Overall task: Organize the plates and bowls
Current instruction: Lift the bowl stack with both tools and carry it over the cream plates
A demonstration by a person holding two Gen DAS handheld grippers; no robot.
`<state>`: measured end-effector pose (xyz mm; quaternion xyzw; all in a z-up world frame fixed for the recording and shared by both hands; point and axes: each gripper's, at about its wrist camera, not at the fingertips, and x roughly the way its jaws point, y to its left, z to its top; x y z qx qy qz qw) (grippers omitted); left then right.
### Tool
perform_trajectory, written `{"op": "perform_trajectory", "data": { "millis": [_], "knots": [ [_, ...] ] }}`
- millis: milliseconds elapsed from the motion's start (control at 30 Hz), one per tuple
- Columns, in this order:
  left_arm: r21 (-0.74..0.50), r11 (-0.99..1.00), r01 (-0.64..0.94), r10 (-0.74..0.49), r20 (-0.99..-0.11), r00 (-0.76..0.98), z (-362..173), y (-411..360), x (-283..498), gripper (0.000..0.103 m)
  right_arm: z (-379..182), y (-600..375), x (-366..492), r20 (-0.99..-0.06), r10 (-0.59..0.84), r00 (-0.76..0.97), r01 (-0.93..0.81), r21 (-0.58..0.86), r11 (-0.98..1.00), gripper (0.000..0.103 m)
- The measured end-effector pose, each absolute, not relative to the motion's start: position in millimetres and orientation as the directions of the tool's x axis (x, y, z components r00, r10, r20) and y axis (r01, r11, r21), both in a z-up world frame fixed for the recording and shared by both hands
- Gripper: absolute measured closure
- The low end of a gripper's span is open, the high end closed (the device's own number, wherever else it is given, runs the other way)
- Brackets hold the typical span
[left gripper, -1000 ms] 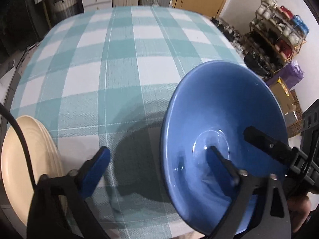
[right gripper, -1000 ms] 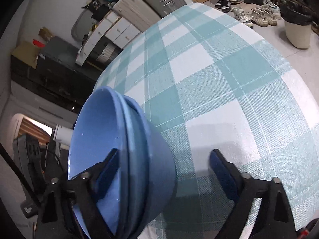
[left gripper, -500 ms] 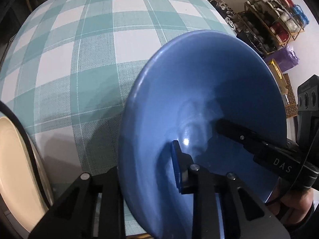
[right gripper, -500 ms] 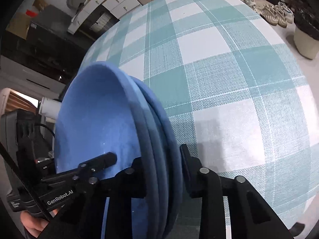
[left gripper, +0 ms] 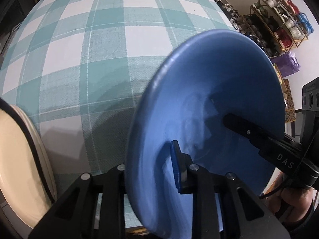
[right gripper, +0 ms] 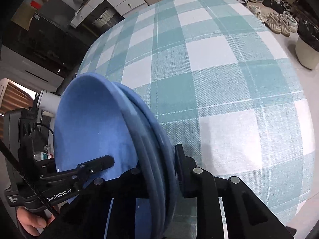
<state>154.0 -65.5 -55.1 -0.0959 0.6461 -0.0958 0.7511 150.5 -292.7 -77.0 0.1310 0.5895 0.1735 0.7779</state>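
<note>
A stack of blue bowls (left gripper: 209,91) is held between both grippers above the teal-and-white checked tablecloth (left gripper: 95,45). My left gripper (left gripper: 151,165) is shut on the near rim of the stack, one finger inside the top bowl. My right gripper (right gripper: 157,165) is shut on the opposite rim of the stack (right gripper: 95,123), clamping several nested rims. Each gripper's finger shows inside the bowl in the other's view. A cream plate (left gripper: 18,159) lies at the left table edge.
The checked table (right gripper: 219,79) stretches ahead. A rack of cups (left gripper: 283,16) stands by the wall on the right. Shoes (right gripper: 279,22) and a bin (right gripper: 309,47) sit on the floor beyond the table. Drawers (right gripper: 119,2) stand behind.
Both grippers went from open beside the bowls to shut on the rims. The stack has since risen and tilted slightly.
</note>
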Motion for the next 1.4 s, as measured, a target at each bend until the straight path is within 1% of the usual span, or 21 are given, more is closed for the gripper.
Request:
{"op": "perform_trajectory", "data": {
  "millis": [200,367,433,533,633,733,1000,1200,1400],
  "knots": [
    [-0.276,0.961,0.007,-0.274,-0.952,0.135,-58,-58,152,0.08,-85,-291,156,-0.866,0.452,0.214,-0.103,0.44,0.892,0.086],
    [-0.278,0.961,0.005,-0.276,-0.952,0.133,-56,-57,151,0.08,-99,-297,164,-0.835,0.529,0.151,-0.056,0.527,0.848,0.083],
    [-0.274,0.962,0.006,-0.273,-0.952,0.137,-56,-57,150,0.08,-98,-292,164,-0.844,0.512,0.161,-0.082,0.506,0.859,0.082],
    [-0.28,0.96,-0.002,-0.278,-0.951,0.136,-55,-55,149,0.08,-92,-280,160,-0.875,0.448,0.183,-0.141,0.427,0.893,0.081],
    [-0.269,0.963,-0.013,-0.265,-0.956,0.129,-57,-59,155,0.08,-89,-274,158,-0.881,0.436,0.183,-0.147,0.414,0.899,0.081],
    [-0.295,0.955,-0.027,-0.289,-0.948,0.134,-53,-53,153,0.08,-79,-271,158,-0.874,0.44,0.206,-0.166,0.412,0.896,0.082],
    [-0.293,0.956,-0.027,-0.285,-0.944,0.164,-25,-38,145,0.08,-46,-246,160,-0.878,0.432,0.206,-0.198,0.395,0.897,0.082],
    [-0.3,0.952,-0.061,-0.281,-0.936,0.211,3,-2,131,0.079,-9,-201,154,-0.877,0.432,0.211,-0.265,0.374,0.888,0.082],
    [-0.295,0.946,-0.132,-0.255,-0.932,0.257,19,57,109,0.079,6,-139,144,-0.864,0.471,0.178,-0.33,0.398,0.856,0.082]
  ]
}}
